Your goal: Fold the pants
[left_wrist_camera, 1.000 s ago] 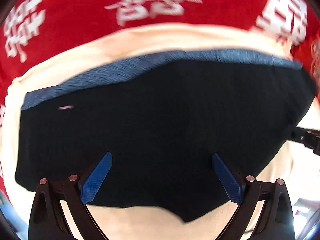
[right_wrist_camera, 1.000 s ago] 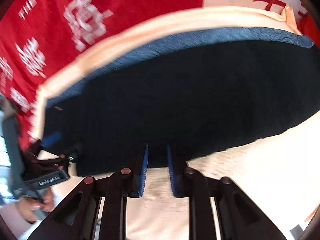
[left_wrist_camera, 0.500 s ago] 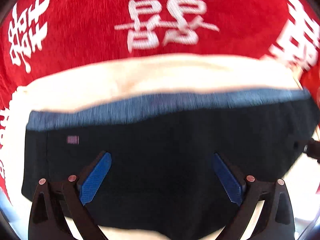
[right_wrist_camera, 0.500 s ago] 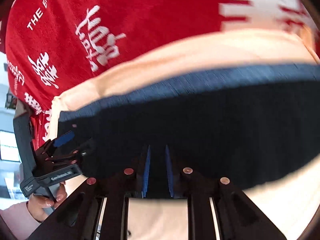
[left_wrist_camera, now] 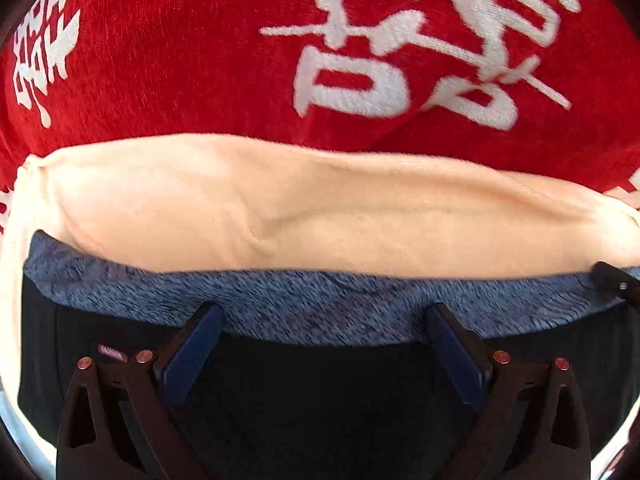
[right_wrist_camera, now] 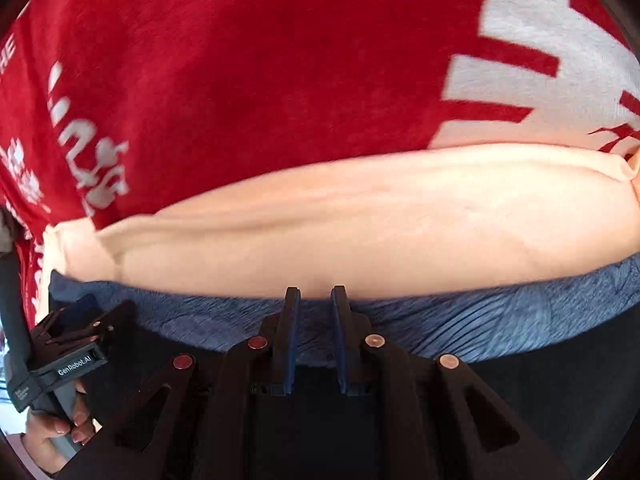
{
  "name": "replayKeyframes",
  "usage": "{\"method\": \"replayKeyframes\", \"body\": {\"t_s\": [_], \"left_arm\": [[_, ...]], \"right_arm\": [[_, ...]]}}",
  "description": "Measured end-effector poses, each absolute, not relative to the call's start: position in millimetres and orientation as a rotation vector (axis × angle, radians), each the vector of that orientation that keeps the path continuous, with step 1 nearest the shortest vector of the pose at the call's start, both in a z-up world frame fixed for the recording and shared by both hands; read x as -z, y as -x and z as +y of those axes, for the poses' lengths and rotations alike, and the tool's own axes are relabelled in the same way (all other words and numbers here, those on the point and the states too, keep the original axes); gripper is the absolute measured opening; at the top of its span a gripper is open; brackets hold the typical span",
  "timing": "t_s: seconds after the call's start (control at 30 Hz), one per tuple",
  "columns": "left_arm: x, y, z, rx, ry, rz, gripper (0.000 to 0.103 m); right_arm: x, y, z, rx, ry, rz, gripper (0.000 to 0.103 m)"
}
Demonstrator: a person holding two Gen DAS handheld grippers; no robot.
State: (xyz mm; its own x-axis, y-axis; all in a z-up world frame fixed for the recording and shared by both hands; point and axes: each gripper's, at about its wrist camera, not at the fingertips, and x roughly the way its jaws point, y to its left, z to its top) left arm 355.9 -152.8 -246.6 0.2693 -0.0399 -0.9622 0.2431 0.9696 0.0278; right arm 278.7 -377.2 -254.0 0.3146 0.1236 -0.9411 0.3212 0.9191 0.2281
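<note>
Both grippers have advanced to the pants' (left_wrist_camera: 320, 400) blue waistband (left_wrist_camera: 320, 304). Behind lies a red blanket (left_wrist_camera: 180, 60), then a cream cloth (left_wrist_camera: 280, 216) under the pants. Left gripper (left_wrist_camera: 324, 344) gapes wide over the fabric, holding nothing; right gripper (right_wrist_camera: 314, 334) is nearly closed, pinching the waistband.

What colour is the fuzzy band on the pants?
Blue, on black pants; the band shows best from the left wrist.
</note>
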Motion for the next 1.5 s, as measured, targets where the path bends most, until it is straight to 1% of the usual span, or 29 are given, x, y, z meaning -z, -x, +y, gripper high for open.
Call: {"method": "replayKeyframes", "body": {"t_s": [0.07,0.1,0.13,0.17,0.2,0.23,0.27,0.4,0.5,0.57,0.67,0.73,0.8,0.93,1.07,1.13,1.23,1.3,1.37,1.5], "left_arm": [[247,-361,-147,0.154,-0.201,1.283,0.102],[245,-365,-141,0.127,-0.212,1.285,0.102],[242,-368,-134,0.105,-0.219,1.284,0.102],[238,-370,-125,0.093,-0.221,1.277,0.102],[233,-372,-115,0.084,-0.227,1.268,0.102],[231,-373,-105,0.075,-0.243,1.26,0.102],[230,-375,-96,0.064,-0.261,1.256,0.102],[240,-389,-46,-0.022,-0.32,1.267,0.102],[243,-407,-12,-0.065,-0.223,1.271,0.102],[242,-424,5,-0.156,-0.208,1.257,0.102],[244,-439,33,-0.244,-0.143,1.289,0.102],[241,-439,44,-0.259,-0.116,1.303,0.102],[226,-432,54,-0.219,-0.139,1.287,0.102],[203,-389,34,-0.089,-0.201,1.302,0.102],[184,-312,-45,0.07,-0.293,1.323,0.102],[176,-285,-84,0.171,-0.338,1.329,0.102],[166,-251,-130,0.295,-0.391,1.322,0.102],[160,-234,-160,0.386,-0.429,1.308,0.102],[156,-221,-190,0.463,-0.466,1.285,0.102],[158,-210,-238,0.54,-0.519,1.259,0.102]], "right_arm": [[252,-276,-384,0.194,-0.385,1.278,0.021],[248,-270,-389,0.199,-0.432,1.278,0.022],[243,-264,-392,0.198,-0.464,1.273,0.028],[236,-256,-393,0.194,-0.479,1.265,0.041],[231,-252,-391,0.191,-0.478,1.261,0.05],[224,-243,-386,0.184,-0.473,1.254,0.062],[220,-235,-381,0.171,-0.469,1.251,0.064],[215,-203,-348,0.106,-0.463,1.272,0.064],[220,-187,-330,0.09,-0.47,1.304,0.064],[224,-177,-329,0.096,-0.47,1.322,0.064],[223,-164,-327,0.105,-0.476,1.333,0.064],[219,-160,-331,0.11,-0.478,1.332,0.065],[215,-156,-335,0.117,-0.504,1.332,0.067],[208,-140,-336,0.133,-0.533,1.326,0.068],[201,-126,-336,0.159,-0.581,1.318,0.072],[198,-110,-341,0.193,-0.611,1.318,0.074],[196,-85,-354,0.254,-0.665,1.308,0.074],[194,-61,-367,0.316,-0.712,1.294,0.075],[195,-44,-376,0.362,-0.757,1.277,0.079],[204,-3,-406,0.462,-0.877,1.242,0.079]]}}
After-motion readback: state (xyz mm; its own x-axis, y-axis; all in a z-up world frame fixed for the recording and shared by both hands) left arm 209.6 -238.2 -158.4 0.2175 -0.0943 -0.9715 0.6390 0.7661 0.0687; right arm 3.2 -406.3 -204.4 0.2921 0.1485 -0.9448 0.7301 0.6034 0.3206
